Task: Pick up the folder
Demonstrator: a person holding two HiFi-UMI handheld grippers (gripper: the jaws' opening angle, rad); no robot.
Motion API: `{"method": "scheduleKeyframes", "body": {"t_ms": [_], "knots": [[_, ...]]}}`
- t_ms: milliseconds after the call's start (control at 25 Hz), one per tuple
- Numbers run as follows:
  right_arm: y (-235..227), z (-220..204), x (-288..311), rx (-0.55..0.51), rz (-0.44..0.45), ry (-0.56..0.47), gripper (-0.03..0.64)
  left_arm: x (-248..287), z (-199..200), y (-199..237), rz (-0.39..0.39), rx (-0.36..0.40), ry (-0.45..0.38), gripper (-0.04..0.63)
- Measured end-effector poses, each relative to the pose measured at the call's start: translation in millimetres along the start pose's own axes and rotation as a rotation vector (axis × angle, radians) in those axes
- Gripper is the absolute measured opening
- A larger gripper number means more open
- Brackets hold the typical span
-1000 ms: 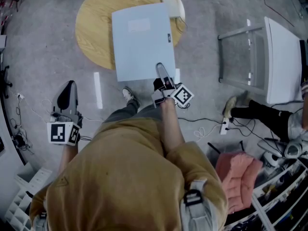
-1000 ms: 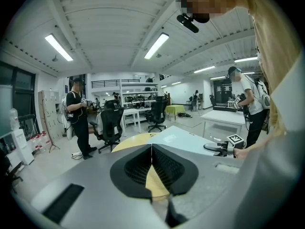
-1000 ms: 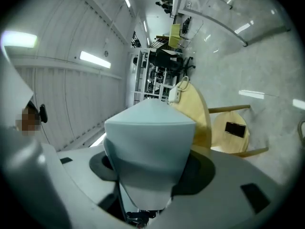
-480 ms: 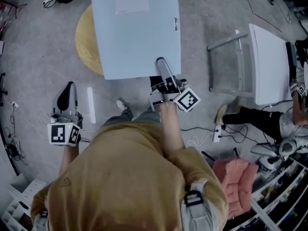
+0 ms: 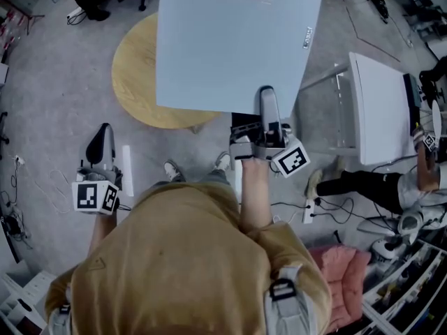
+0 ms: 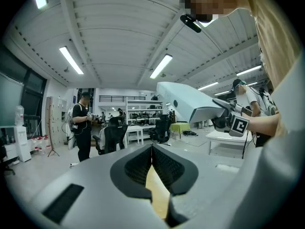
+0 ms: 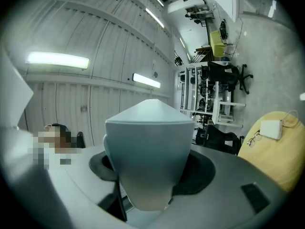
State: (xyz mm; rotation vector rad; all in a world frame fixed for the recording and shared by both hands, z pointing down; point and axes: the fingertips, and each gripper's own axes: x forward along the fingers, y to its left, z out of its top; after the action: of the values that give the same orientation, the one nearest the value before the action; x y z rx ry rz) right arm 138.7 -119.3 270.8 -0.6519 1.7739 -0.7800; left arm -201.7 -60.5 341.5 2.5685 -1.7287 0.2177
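Note:
The folder [image 5: 237, 40] is a thick pale blue-grey binder, held in the air well above the round wooden table [image 5: 136, 68]. My right gripper [image 5: 267, 102] is shut on its near edge, one jaw lying over the cover. In the right gripper view the folder [image 7: 147, 147] fills the space between the jaws, which clamp it, and it points up toward the ceiling. In the left gripper view the lifted folder [image 6: 190, 104] shows at the right. My left gripper [image 5: 103, 139] hangs low at the left, away from the folder, its pads [image 6: 151, 149] touching with nothing between them.
A white table [image 5: 377, 103] with a metal frame stands to the right. Cables and a power strip [image 5: 307, 211] lie on the floor by my feet. A small white box [image 7: 270, 128] and glasses lie on the wooden table. A person [image 6: 83, 123] stands far off.
My right gripper has risen with the folder, lifting it off the wooden table and toward the head camera. The left gripper has risen a little.

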Motion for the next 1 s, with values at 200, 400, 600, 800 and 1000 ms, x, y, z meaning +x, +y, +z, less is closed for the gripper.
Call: {"method": "scheduleKeyframes", "body": {"t_ms": [200, 400, 600, 800, 1000], "knots": [[35.6, 39.5, 14.6, -0.139, -0.001, -0.024, 0.268, 5.2, 10.6, -8.7, 0.008, 0.005, -0.019, 0.005], [75.0, 69.0, 30.0, -0.223, 0.071, -0.060, 0.268, 5.2, 16.9, -5.2, 0.035, 0.010, -0.033, 0.005], [111.5, 89.6, 40.0, -0.332, 0.105, -0.088, 0.268, 2.7, 23.4, 0.7, 0.065, 0.008, -0.044, 0.005], [128.5, 98.3, 42.7, -0.444, 0.089, -0.069, 0.268, 9.2, 25.1, -4.1, 0.070, 0.005, -0.049, 0.005], [139.3, 110.7, 40.6, -0.413, 0.136, -0.074, 0.268, 15.8, 32.9, -13.7, 0.076, 0.007, -0.068, 0.005]]}}
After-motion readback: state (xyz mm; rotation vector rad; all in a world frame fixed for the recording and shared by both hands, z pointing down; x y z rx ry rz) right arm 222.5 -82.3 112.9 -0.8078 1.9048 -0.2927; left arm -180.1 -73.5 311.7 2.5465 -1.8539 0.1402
